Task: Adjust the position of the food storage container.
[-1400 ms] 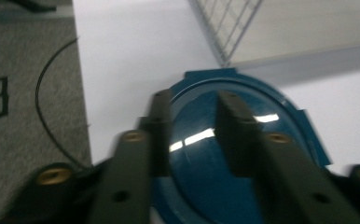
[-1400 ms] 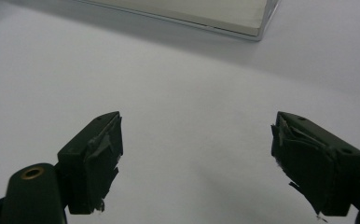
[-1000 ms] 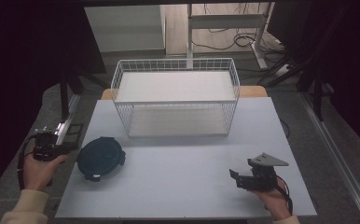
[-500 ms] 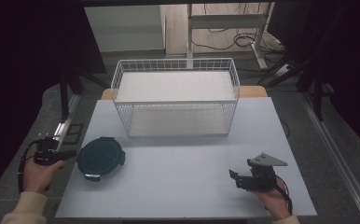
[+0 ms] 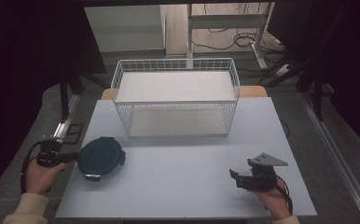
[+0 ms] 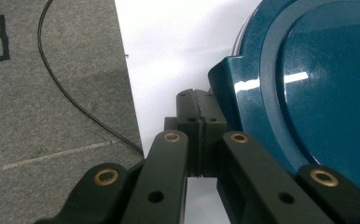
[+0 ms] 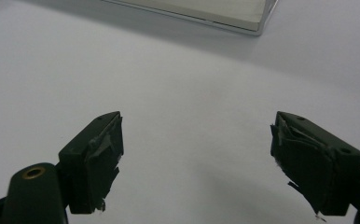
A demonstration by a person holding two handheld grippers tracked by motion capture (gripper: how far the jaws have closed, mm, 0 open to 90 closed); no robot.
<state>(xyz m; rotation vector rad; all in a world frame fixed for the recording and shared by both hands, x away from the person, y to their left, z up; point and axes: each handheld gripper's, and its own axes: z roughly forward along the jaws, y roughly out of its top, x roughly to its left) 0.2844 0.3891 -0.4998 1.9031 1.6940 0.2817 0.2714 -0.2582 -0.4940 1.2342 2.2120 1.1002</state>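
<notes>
Teal lid (image 6: 308, 93) glossy plastic; basket (image 5: 176, 100) white-coated wire; table (image 5: 183, 186) matt, smooth.

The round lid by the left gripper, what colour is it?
Dark teal, glossy. The round lid shows best in the left gripper view.

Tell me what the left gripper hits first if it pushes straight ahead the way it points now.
Probably the teal round lid: the left gripper, jaws shut, sits right at the lid's latch tab. Whether they already touch, I cannot tell.
</notes>
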